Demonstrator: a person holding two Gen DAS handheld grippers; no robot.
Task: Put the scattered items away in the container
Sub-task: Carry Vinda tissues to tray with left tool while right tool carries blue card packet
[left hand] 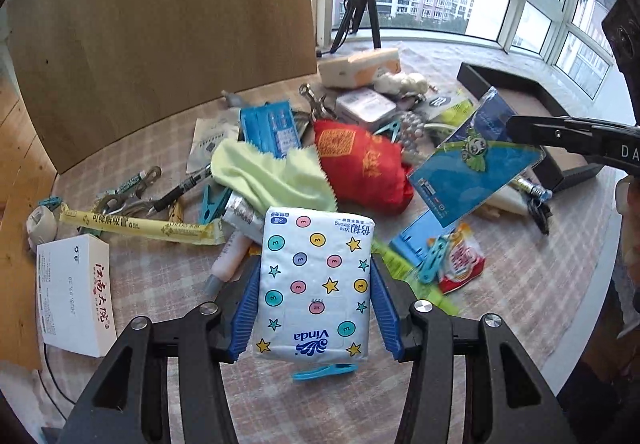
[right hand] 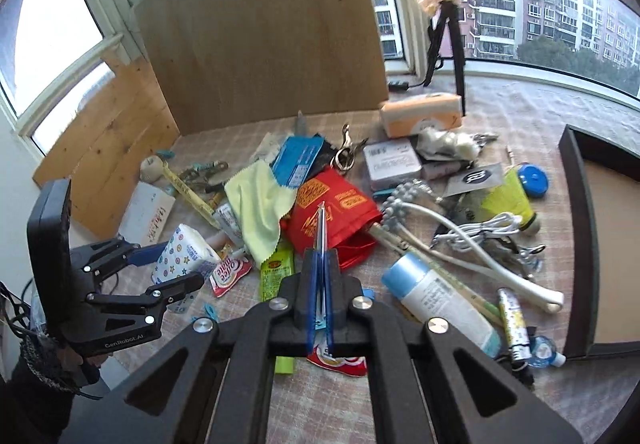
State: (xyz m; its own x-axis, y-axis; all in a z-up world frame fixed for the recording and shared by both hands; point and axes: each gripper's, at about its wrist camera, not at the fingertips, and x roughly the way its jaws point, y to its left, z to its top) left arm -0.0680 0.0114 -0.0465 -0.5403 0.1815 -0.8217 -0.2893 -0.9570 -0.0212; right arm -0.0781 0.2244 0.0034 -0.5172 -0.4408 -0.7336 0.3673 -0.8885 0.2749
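Note:
A white Vinda tissue pack [left hand: 316, 296] with coloured dots and stars sits between the blue pads of my left gripper [left hand: 316, 264], which is shut on its two long sides. The right wrist view shows that gripper [right hand: 180, 264] at the left, holding the pack [right hand: 184, 250] just over the checked cloth. My right gripper [right hand: 322, 256] is shut on a flat blue card [right hand: 321, 228], seen edge-on. In the left wrist view the card [left hand: 476, 164] hangs from that gripper [left hand: 520, 128] above the pile. The dark container [right hand: 576, 204] lies at the right.
A heap covers the cloth: a red pouch [right hand: 336, 204], yellow-green cloth [right hand: 260, 204], white cable [right hand: 480, 232], white tube [right hand: 440, 296], tin [right hand: 392, 162], orange box [right hand: 420, 112], white carton [left hand: 76, 288], teal peg [left hand: 324, 370]. A wooden board [right hand: 260, 36] stands behind, with a tripod [right hand: 444, 36] beside it.

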